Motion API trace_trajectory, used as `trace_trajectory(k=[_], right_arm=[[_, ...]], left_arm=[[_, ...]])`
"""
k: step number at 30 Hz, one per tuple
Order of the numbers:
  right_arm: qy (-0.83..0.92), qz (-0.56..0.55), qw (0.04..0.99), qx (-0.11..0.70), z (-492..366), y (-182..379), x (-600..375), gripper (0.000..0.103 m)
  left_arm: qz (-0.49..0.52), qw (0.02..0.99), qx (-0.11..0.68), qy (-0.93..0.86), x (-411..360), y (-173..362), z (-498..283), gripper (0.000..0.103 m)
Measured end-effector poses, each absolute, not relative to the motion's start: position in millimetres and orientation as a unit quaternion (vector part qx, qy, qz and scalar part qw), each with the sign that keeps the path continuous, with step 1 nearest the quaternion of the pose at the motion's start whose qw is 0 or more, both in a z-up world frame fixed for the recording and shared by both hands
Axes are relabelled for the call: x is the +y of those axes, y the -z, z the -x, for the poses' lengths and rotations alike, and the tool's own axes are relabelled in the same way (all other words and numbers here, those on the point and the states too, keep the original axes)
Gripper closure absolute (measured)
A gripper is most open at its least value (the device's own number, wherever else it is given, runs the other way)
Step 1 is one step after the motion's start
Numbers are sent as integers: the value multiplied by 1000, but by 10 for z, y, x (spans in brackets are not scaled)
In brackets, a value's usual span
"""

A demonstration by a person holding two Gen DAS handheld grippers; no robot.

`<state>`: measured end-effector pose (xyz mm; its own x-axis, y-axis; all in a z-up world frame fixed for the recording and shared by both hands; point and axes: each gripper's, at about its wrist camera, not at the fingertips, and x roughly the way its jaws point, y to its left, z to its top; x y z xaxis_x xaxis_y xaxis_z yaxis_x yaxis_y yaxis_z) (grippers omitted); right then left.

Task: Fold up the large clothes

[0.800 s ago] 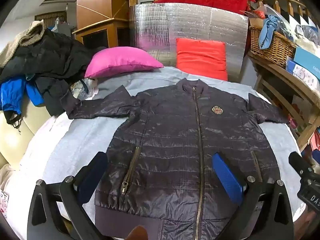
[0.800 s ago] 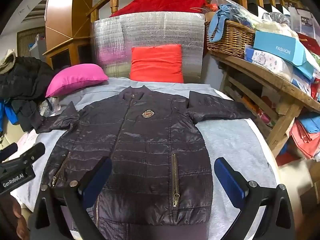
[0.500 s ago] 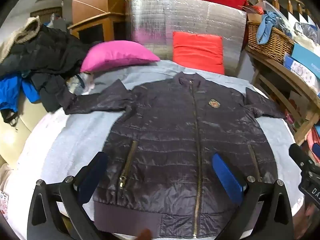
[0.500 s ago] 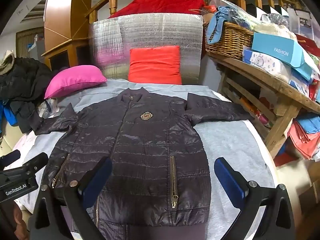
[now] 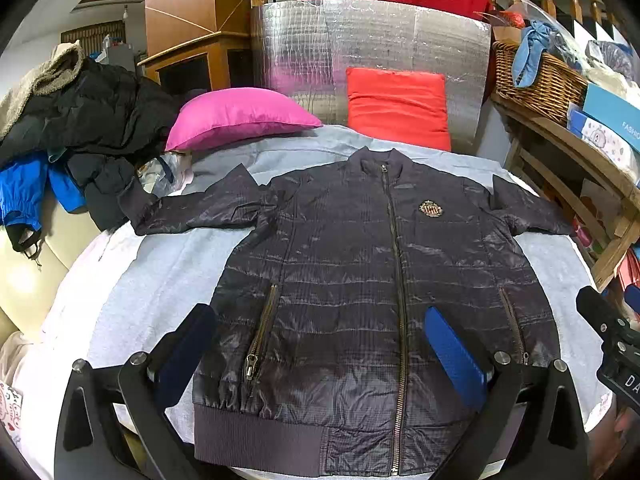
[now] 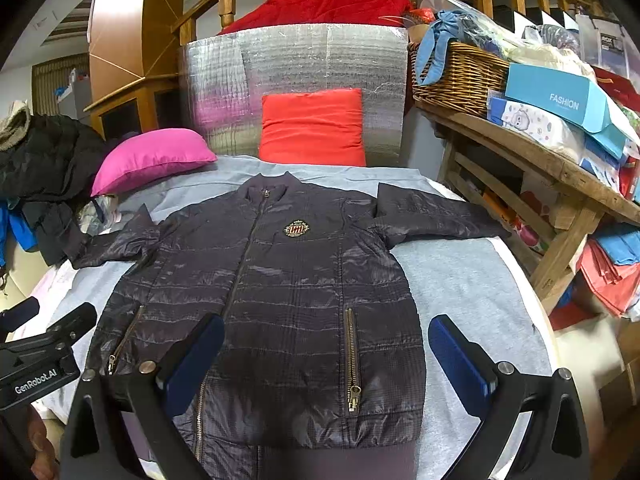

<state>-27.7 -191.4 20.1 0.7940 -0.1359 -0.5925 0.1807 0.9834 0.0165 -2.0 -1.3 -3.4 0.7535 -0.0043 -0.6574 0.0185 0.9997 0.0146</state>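
Note:
A dark quilted zip jacket [image 5: 360, 280] lies flat, front up, on a grey sheet [image 5: 160, 280], both sleeves spread sideways. It also shows in the right wrist view [image 6: 280, 288]. My left gripper [image 5: 320, 348] is open and empty, hovering above the jacket's hem, left of the zipper. My right gripper [image 6: 326, 356] is open and empty above the hem's right side, by the right pocket zipper [image 6: 352, 360]. Each gripper's body shows at the edge of the other's view.
A pink pillow [image 5: 236, 116] and a red pillow [image 5: 400, 108] lie beyond the collar, against a silver foil panel [image 5: 372, 52]. A pile of dark clothes [image 5: 80, 128] sits at the left. A wooden shelf [image 6: 540, 160] with a wicker basket [image 6: 456, 76] and boxes stands at the right.
Both grippers have pulled back and risen slightly, so more of the jacket's hem shows. Both stayed open and the jacket has not moved.

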Motion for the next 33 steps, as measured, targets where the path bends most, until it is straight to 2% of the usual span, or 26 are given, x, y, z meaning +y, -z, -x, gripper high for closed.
trace_trajectory(k=[33], right_arm=[[71, -34, 948, 310, 249, -186, -1793, 0]], left_arm=[[-4, 936, 352, 11, 10, 20, 16, 0]])
